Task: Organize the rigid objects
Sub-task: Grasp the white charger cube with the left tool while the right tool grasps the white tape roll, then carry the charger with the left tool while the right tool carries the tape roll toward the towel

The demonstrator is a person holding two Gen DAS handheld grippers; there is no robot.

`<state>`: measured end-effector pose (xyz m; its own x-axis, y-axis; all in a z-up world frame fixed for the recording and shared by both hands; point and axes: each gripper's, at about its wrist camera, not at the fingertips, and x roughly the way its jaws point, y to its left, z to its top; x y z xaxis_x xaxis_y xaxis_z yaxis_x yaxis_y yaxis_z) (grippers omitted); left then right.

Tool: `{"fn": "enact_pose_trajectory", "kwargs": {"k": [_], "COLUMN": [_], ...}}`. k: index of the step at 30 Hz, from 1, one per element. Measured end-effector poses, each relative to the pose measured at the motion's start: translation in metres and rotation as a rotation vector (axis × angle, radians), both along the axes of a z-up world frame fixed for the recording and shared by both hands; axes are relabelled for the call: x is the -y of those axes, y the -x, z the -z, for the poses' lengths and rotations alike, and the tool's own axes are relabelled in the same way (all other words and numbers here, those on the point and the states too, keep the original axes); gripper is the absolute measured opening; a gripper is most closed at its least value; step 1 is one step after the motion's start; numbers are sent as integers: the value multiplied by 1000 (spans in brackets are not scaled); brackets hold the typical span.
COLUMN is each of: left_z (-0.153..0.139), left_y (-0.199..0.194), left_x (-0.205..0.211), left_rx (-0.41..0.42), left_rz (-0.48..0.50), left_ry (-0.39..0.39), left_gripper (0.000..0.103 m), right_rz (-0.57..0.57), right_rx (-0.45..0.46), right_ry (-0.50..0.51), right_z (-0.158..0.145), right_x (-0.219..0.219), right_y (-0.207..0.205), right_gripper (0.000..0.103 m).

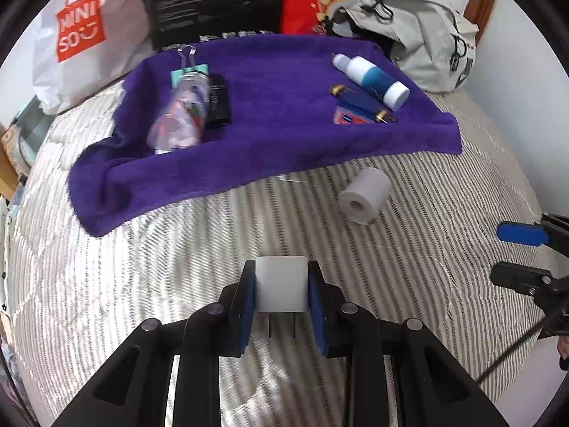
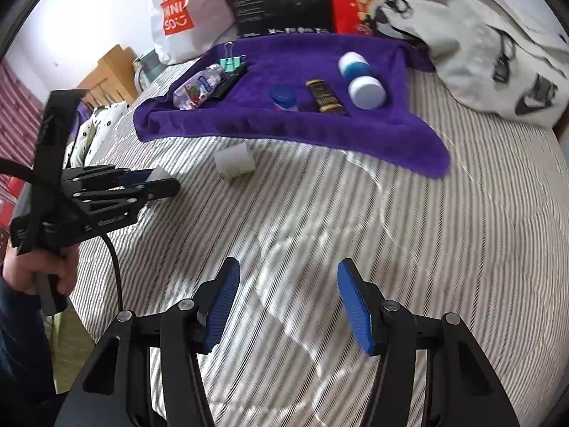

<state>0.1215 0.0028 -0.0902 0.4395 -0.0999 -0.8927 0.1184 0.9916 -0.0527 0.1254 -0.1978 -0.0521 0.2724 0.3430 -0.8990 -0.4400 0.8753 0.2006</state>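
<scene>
My left gripper (image 1: 281,277) is shut on a white plug adapter (image 1: 281,284), whose two prongs point back toward the camera, low over the striped bedcover (image 1: 142,267). In the right wrist view this gripper (image 2: 161,181) sits at the left, held by a person's hand (image 2: 46,270). My right gripper (image 2: 287,270) is open with nothing between its fingers; its blue pad (image 1: 519,233) shows at the right edge of the left wrist view. On a purple towel (image 1: 277,142) lie a clear plastic bottle (image 1: 181,117), a teal binder clip (image 1: 188,67), a white-and-blue bottle (image 1: 370,76) and a dark gold-tipped tube (image 1: 359,101).
A white paper roll (image 1: 364,195) lies on the bedcover just in front of the towel. Behind the towel stand a white shopping bag (image 1: 78,32), a black box (image 1: 213,0), a red bag (image 1: 313,0) and a grey backpack (image 1: 419,35). Wooden furniture (image 2: 106,74) is beside the bed.
</scene>
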Motion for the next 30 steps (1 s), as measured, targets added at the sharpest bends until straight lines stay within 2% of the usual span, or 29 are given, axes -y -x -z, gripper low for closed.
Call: {"fn": "enact_pose_trajectory", "kwargs": {"k": [11, 18, 21, 23, 26, 30], "left_z": [3, 7, 8, 8, 9, 9], "left_y": [9, 14, 14, 14, 14, 14], "left_x": [-48, -67, -74, -78, -79, -78], "left_rx": [-14, -20, -21, -20, -18, -16], "left_rz": [-69, -93, -104, -108, -108, -111], "left_ry": [30, 54, 63, 78, 82, 81], "left_gripper": [26, 26, 26, 26, 26, 26], "right_rz": [-84, -77, -89, -88, -75, -60], "right_rx": [57, 85, 120, 146, 148, 102], "right_ry": [-14, 21, 52, 81, 82, 64], "right_z": [14, 31, 36, 36, 36, 32], "right_x": [-69, -94, -102, -107, -105, -90], "right_y": [-32, -46, -47, -48, -52, -52], "right_gripper": [57, 57, 53, 42, 31, 31]}}
